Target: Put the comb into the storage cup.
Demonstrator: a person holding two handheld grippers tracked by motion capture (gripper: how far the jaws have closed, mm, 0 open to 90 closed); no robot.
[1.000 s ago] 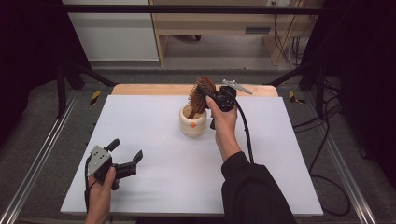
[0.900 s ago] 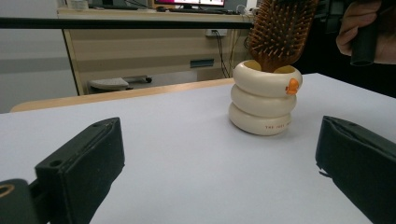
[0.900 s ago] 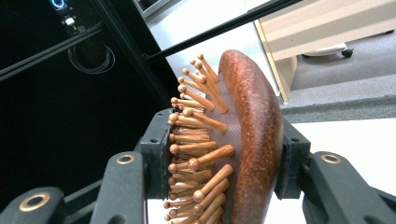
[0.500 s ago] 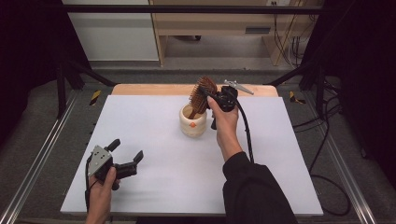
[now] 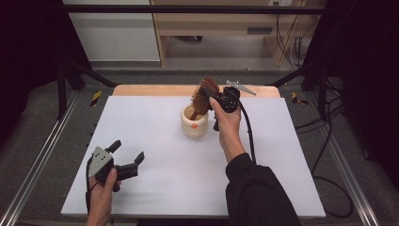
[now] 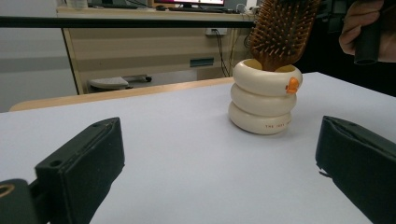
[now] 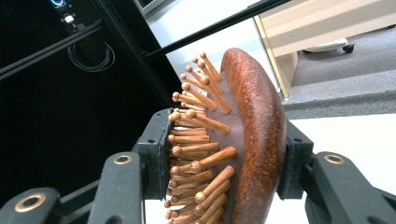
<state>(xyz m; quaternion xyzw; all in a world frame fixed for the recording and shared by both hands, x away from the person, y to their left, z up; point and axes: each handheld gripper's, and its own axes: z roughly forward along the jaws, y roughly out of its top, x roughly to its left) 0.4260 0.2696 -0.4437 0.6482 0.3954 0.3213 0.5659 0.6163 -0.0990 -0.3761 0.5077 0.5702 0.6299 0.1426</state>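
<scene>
A wooden paddle hairbrush stands tilted with its handle down inside a cream ringed cup at the back middle of the white table. My right gripper is shut on the brush head: one pad presses the bristles, the other the smooth back. My left gripper rests low at the front left, open, with nothing between its fingers. In the left gripper view the cup, with an orange mark on its rim, stands ahead of the open left gripper, and the brush rises out of it.
The white sheet covers the table, and a wooden strip shows at its far edge. Metal rails run along both sides. Cables lie on the floor at right. A cabinet and shelving stand beyond the table.
</scene>
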